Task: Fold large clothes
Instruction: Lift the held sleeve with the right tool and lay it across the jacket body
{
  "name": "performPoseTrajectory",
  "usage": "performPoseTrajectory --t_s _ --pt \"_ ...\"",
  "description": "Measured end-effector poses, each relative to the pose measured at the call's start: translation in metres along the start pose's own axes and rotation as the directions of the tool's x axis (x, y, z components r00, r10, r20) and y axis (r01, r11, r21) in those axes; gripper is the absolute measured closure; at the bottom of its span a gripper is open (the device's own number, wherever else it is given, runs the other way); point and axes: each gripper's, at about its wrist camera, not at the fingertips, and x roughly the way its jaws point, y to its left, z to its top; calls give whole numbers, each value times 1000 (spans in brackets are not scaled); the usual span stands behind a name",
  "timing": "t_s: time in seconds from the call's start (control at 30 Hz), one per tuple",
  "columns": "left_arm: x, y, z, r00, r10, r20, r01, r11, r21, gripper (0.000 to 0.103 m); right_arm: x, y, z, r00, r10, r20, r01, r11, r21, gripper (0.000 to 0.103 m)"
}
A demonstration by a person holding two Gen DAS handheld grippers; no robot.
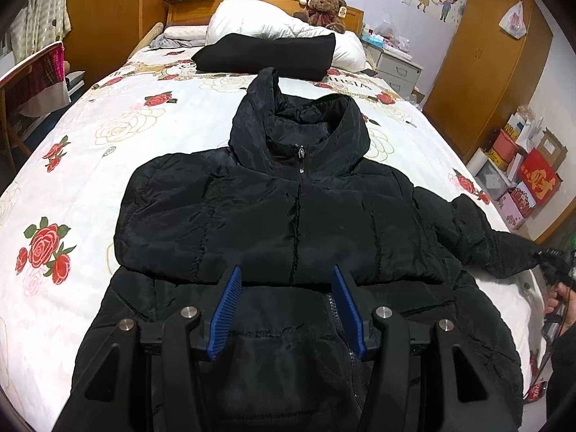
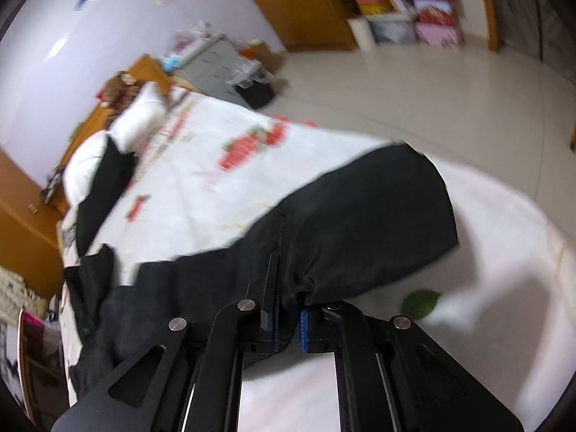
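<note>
While the black puffer jacket point(image 1: 288, 216) lies face up along the middle of the bed point(image 1: 90, 151), hood toward the pillows at twelve o'clock, its left sleeve looks already folded across the chest, and the right sleeve point(image 2: 360, 223) stretches out toward three o'clock. The left claw point(image 1: 288, 309) hangs released above the jacket's lower front near six o'clock, blue pads wide apart and holding nothing. The right claw point(image 2: 288, 309) is clenched on the right sleeve, pinching the fabric some way short of the cuff, which bulges out past the fingers; this view is blurred. To do the sleeve fold well, the person would likely carry the sleeve in an arc toward nine o'clock, lay it flat across the chest without twisting, and let the left claw press the body down so the slippery shell does not slide.
</note>
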Motion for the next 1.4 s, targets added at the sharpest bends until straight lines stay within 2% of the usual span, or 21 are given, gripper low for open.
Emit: performPoseTrajectory --t_s 0.13,0.27,0.4,0.53,0.67,0.77,1.07,1.23,1.3,1.4 --pt "-15 3 -1 1000 -15 22 16 1000 -15 49 -44 49 13 994 82 67 -76 993 -88 96" --pt "-29 6 0 998 -29 50 30 999 -28 49 -83 111 18 977 186 102 -163 967 -197 96" --pt "-42 13 0 997 -36 75 39 998 -40 49 -101 168 10 960 267 84 -233 928 -289 96" --pt "-51 24 -1 995 -44 95 50 997 -66 49 -103 229 -14 944 328 25 -294 873 -389 96" --pt "-55 39 -4 994 -43 103 53 994 -98 49 -84 283 -50 932 356 -71 -346 812 -470 96" --pt "-55 53 -6 994 -38 105 51 991 -124 49 -60 310 -81 923 355 -149 -380 781 -496 96" --pt "-45 87 -14 995 -18 93 35 983 -181 49 12 344 -154 896 291 -336 -432 747 -506 96" --pt "-36 98 -16 997 -16 80 31 980 -198 49 51 351 -189 866 244 -437 -456 744 -488 95" --pt "-32 100 -16 997 -17 76 32 979 -201 49 62 351 -200 854 226 -468 -462 744 -484 92" --pt "-27 100 -13 997 -20 70 34 979 -199 49 72 349 -215 831 216 -512 -484 735 -475 76"
